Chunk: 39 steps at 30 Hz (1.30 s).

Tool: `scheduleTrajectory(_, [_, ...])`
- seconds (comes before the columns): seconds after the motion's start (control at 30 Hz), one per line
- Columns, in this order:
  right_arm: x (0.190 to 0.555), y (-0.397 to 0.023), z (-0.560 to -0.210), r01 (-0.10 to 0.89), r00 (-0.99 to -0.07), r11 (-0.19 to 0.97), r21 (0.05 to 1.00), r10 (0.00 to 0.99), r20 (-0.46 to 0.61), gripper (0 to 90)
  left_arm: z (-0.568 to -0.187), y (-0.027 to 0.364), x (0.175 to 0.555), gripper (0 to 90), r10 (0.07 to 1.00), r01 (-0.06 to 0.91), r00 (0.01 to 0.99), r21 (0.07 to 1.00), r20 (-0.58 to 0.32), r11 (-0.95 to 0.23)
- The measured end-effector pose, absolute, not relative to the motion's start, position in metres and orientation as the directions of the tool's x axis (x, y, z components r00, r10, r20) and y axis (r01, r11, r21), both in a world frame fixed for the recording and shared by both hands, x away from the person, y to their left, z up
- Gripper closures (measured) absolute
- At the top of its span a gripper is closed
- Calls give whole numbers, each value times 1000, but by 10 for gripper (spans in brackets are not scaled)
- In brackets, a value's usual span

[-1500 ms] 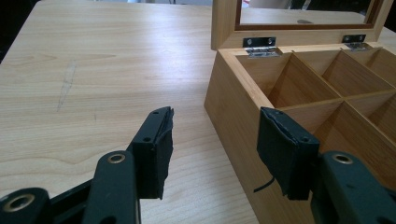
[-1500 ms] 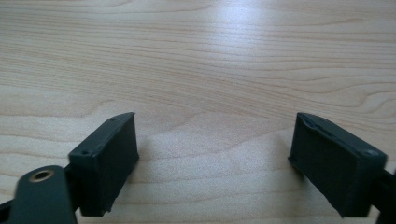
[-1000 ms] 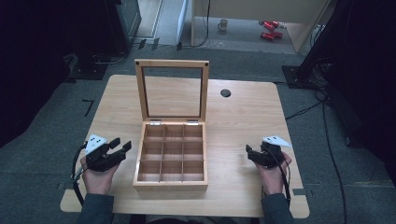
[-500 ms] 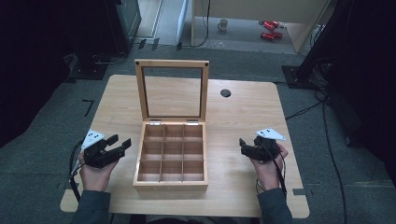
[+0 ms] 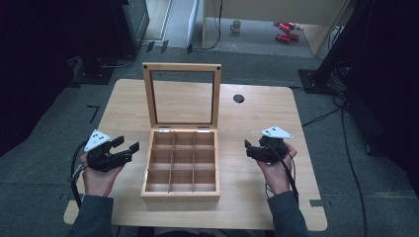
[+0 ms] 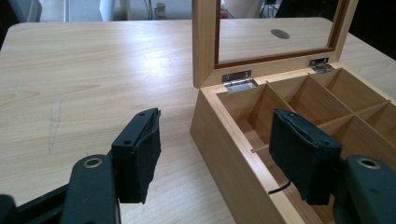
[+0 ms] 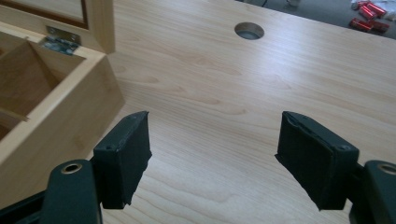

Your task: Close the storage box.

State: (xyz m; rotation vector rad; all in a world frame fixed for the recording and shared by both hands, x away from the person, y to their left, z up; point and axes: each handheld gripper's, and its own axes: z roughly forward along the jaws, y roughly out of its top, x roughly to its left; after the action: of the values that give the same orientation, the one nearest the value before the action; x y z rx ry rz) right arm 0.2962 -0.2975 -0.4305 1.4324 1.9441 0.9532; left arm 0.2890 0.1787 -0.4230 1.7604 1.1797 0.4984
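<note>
From the high view, a light wooden box (image 5: pixel 180 165) with nine compartments and an upright glass-paned lid (image 5: pixel 182 95) sits mid-way on the pale wooden table (image 5: pixel 262 108). The left gripper (image 5: pixel 124 147) and right gripper (image 5: pixel 248 148) flank it, apart from it.

In the left gripper view, the jaws gape, spanning the box's near corner, holding nothing.

In the right gripper view, the jaws stand wide over bare tabletop, with the box at left.

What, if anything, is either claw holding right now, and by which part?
Nothing is held. The left claw and right claw are both open with bare jaws, flanking the open wooden box without touching it.
</note>
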Motion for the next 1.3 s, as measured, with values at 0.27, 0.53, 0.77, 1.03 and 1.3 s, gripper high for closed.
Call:
scheduleTrajectory(0.27, [303,-287,-419,566,-331,189,803,943,12,221,-417,181,294,286,860,495,485,861,-161,-118])
scheduleTrajectory(0.53, [310,-278,-412,560,-375,195,805,926,36,235,-413,179,300,299,869,504,472,854,-148,-128])
scheduleTrajectory(0.77, [317,-270,-406,548,-390,203,811,920,34,314,-408,176,307,357,868,498,480,854,-126,-151])
scheduleTrajectory(1.03, [328,-260,-396,529,-411,193,826,910,51,383,-400,174,317,397,867,484,484,861,-118,-153])
scheduleTrajectory(1.3, [339,-250,-389,523,-415,173,834,907,73,404,-394,169,327,391,870,472,482,867,-102,-160])
